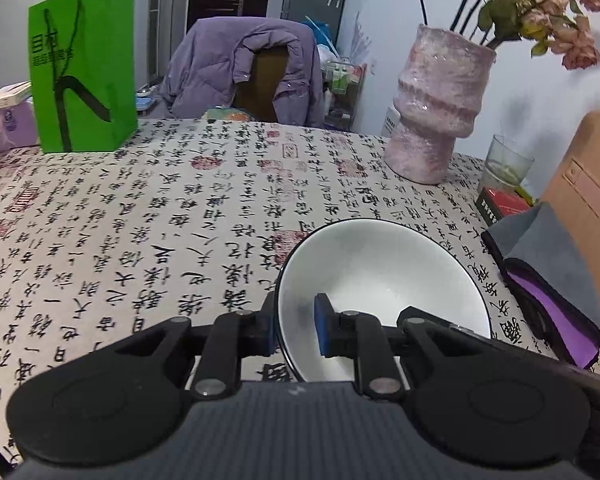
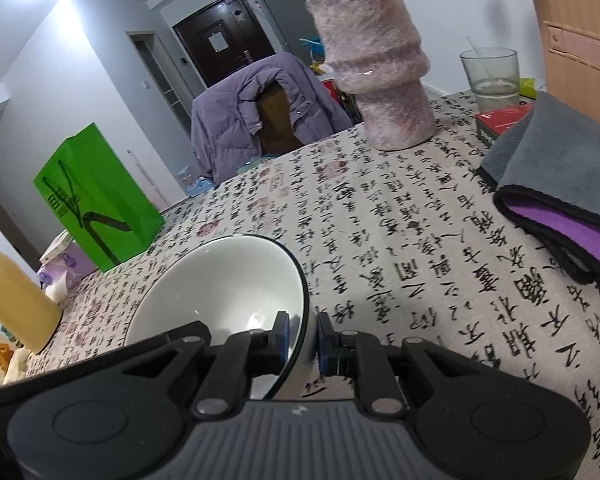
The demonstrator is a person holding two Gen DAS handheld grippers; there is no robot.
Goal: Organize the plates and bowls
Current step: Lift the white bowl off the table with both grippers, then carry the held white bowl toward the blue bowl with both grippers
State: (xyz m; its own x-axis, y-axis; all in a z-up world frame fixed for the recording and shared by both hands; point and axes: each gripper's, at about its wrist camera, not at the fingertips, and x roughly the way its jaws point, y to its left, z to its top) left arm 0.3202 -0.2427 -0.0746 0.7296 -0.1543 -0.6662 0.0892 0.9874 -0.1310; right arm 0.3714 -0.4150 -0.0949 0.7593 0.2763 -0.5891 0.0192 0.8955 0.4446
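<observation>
Our left gripper (image 1: 296, 330) is clamped on the near-left rim of a white bowl (image 1: 384, 280), one blue pad inside and the other outside, while our right gripper (image 2: 303, 340) is pinched on the right rim of a white bowl (image 2: 228, 280) the same way; we cannot tell whether both hold one bowl. Each bowl sits low over the calligraphy-print tablecloth (image 1: 160, 220). Farther out we see a folded grey and purple cloth (image 2: 556, 184) at the right, a pink vase (image 1: 436, 108) beyond, and a green paper bag (image 1: 84, 68) at the far left.
</observation>
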